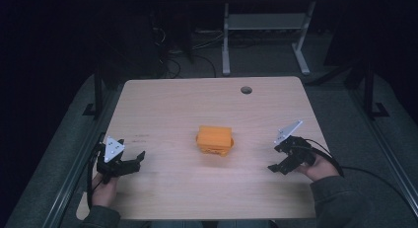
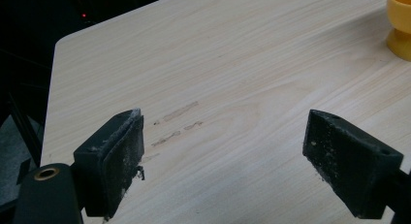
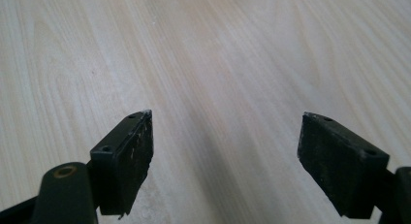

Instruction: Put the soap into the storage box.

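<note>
Left gripper (image 1: 129, 162): sitting at the near left of the tabletop (image 1: 167, 104), held low in the person's left hand (image 1: 104, 186); its fingers (image 2: 112, 158) are standing wide apart and gripping nothing.

Orange box (image 1: 215, 139): sitting at the middle of the tabletop, between the two grippers and well apart from both; it is looking like a small lidded container, though its make is too small to tell.

Right gripper (image 1: 276, 168): resting at the near right in the person's right hand (image 1: 315, 168), its fingers (image 3: 127, 156) also spread wide and holding nothing.

Step in hand: both grippers seem to be waiting to reach in toward the orange box.

Doing it well: I would be bringing the two in evenly from either side, keeping the fingers open until they are straddling the box walls, then closing low on the body rather than on the upper edge, so it is not tipping or sliding across the smooth wood.

High view adding: it is giving the whole layout, with the round cable hole (image 1: 246, 90) at the far edge.

Left gripper view adding: it is catching an orange corner at its upper right and faint scuff marks (image 2: 177, 122) on the wood.

Right gripper view adding: it is looking down at bare wood grain between its fingers.
</note>
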